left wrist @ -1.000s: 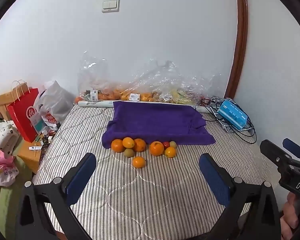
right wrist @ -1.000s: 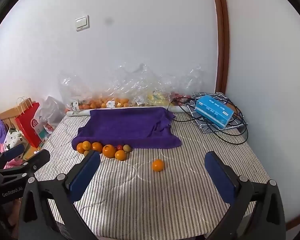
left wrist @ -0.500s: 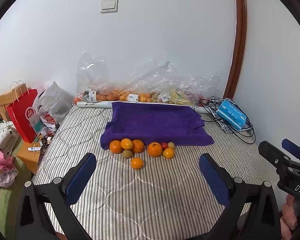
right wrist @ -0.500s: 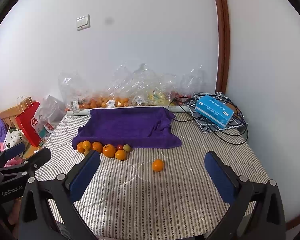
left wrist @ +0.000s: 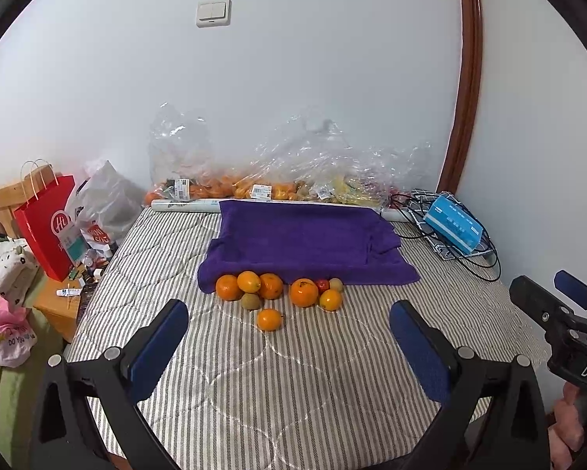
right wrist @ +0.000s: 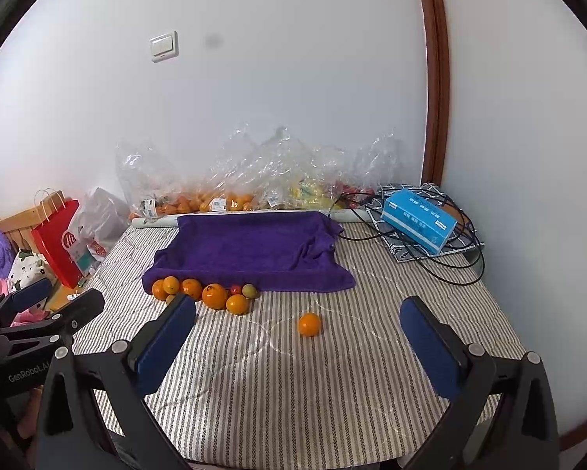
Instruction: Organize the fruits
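Barely started imo: left gripper & right gripper both wide, empty, w/ fruit pile ahead by purple towel & one stray orange dead ahead, unsorted.

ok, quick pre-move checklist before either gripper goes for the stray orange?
1. Left gripper open and holding nothing: ok.
2. Right gripper open and holding nothing: ok.
3. Stray orange sits alone on the striped mattress, apart from the fruit cluster: ok.
4. Path from right gripper to stray orange unobstructed: ok.
5. Purple towel bare of fruit: ok.
6. Whether the stray orange will roll when touched: cannot tell.
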{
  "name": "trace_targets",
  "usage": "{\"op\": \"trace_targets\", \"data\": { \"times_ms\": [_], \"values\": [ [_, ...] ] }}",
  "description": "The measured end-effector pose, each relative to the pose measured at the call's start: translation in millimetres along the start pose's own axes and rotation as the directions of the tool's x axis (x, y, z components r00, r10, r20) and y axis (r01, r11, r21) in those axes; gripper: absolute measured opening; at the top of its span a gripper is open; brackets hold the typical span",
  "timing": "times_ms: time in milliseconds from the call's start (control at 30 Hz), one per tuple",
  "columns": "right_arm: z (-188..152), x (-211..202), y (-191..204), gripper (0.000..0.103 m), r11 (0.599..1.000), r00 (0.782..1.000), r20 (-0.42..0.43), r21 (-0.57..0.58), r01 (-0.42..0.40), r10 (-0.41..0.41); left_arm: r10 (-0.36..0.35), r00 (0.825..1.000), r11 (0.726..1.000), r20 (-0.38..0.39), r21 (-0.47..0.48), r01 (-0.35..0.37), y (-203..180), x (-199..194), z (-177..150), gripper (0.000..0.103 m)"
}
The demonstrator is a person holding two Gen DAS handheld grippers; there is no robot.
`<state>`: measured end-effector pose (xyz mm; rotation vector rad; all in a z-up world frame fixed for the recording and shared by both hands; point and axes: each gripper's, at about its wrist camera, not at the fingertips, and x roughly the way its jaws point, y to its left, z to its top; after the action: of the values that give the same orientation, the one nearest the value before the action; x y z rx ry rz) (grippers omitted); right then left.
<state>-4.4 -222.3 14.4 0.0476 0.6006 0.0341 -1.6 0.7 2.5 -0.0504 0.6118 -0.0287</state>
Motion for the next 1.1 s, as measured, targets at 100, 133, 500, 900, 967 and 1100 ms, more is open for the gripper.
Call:
{"op": "trace_targets", "data": {
  "times_ms": [100,133,500,900,967,1100],
  "values": [
    [-0.2,-1.5,0.7,0.102,1.0,1.0,0.006,-0.001,0.001,-0.001,0.006,1.0,1.0,0.002,0.004,-0.006,0.0,-0.6,-1.3,0.103],
    [0.3,-1.5,1.1,0.102,1.0,1.0,0.007,0.0,0.0,0.0,0.007,1.0,1.0,0.004,0.004,-0.007,0.1,-1.0,-1.5,0.103],
    [-1.4,-2.9,1.7,0.102,1.0,1.0,0.009,-0.003,-0.001,0.002,0.014,1.0,1.0,0.006,0.001,-0.014,-0.6,-3.0,-0.8,0.103],
    [-3.2,-5.4,1.5,0.102,1.0,1.0,0.014,-0.007,-0.001,0.001,0.026,1.0,1.0,0.001,0.001,-0.026,-0.1,-2.0,1.3,0.103],
    [-2.7,-4.9,1.9,0.102,1.0,1.0,0.013,-0.004,-0.001,0.001,0.029,1.0,1.0,0.002,0.001,-0.029,-0.4,-1.4,2.1,0.103],
    [-3.5,-2.6,0.4,0.102,1.0,1.0,0.007,0.001,-0.002,0.002,0.027,1.0,1.0,0.003,0.003,-0.027,0.5,-1.8,1.5,0.103]
  ]
}}
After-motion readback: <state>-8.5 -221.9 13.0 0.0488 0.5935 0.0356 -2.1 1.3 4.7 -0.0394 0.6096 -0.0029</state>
